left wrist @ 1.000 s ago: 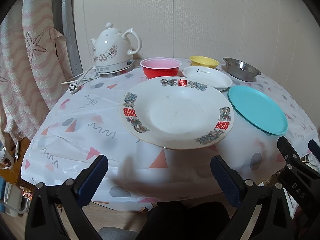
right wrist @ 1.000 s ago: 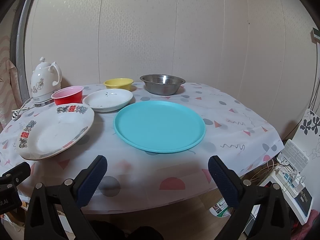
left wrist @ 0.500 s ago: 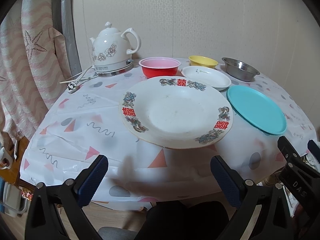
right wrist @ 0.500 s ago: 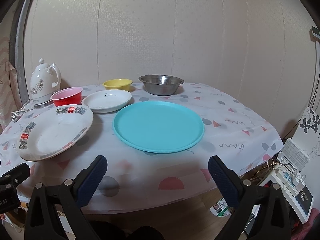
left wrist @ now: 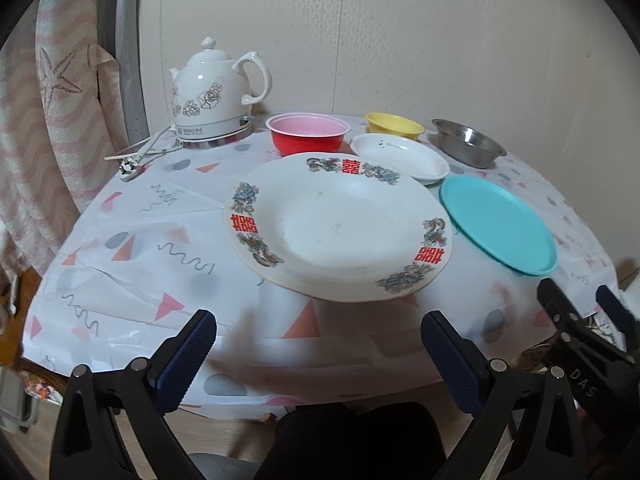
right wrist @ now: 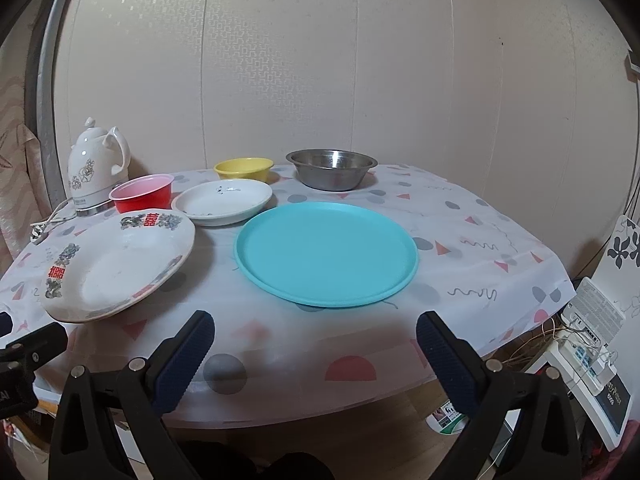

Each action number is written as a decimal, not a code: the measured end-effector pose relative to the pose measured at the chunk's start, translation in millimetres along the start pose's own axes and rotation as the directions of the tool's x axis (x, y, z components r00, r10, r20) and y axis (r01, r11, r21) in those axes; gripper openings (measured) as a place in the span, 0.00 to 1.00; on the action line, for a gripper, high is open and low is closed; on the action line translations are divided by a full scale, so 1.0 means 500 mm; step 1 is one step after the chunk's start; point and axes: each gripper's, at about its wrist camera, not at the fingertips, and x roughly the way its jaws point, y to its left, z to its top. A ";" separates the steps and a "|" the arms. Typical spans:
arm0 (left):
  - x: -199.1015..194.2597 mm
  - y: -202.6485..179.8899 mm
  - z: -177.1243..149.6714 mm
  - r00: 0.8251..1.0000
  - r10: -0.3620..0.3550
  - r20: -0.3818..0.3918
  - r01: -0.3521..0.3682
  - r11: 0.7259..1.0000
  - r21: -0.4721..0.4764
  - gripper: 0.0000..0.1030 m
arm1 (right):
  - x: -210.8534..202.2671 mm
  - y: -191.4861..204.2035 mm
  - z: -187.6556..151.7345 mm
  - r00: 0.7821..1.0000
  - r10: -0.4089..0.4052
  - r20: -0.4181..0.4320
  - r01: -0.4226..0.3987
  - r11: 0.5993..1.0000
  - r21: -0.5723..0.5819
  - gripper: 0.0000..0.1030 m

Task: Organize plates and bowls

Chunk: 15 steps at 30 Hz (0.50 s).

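Right wrist: red bowl (right wrist: 142,197), yellow bowl (right wrist: 243,168), steel bowl (right wrist: 331,168), unfilled.

The big plate (left wrist: 340,228) is white with red signs and dragons. One plate (right wrist: 326,254) is blue-green. The bowls are red (left wrist: 307,134), yellow (left wrist: 395,124) and silver (left wrist: 467,148).

Bare cloth (left wrist: 132,248) lies open along the near edge and the left part of the table, between the big plate (left wrist: 340,228) and the kettle (left wrist: 212,92) with its cord (left wrist: 140,152). On the right, cloth (right wrist: 480,248) beyond the teal plate (right wrist: 326,254) is free too. The back is crowded: red bowl (left wrist: 308,134), small white plate (left wrist: 400,156), yellow bowl (left wrist: 394,124) and steel bowl (left wrist: 466,148) sit close together, with only narrow gaps
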 end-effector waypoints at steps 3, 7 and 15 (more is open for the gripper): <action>-0.002 -0.003 0.000 1.000 -0.020 0.007 0.020 1.000 -0.003 1.00 | 0.006 -0.003 0.003 1.000 -0.005 -0.003 0.005 1.000 -0.006 1.00; -0.009 -0.016 0.006 0.996 -0.091 0.023 0.091 0.996 0.017 1.00 | 0.012 -0.031 0.010 1.000 0.013 0.006 -0.013 1.000 0.016 0.95; -0.003 -0.078 0.044 0.950 -0.312 0.001 0.312 0.950 0.003 1.00 | 0.089 -0.146 0.062 0.996 0.068 -0.059 -0.062 0.993 0.102 0.69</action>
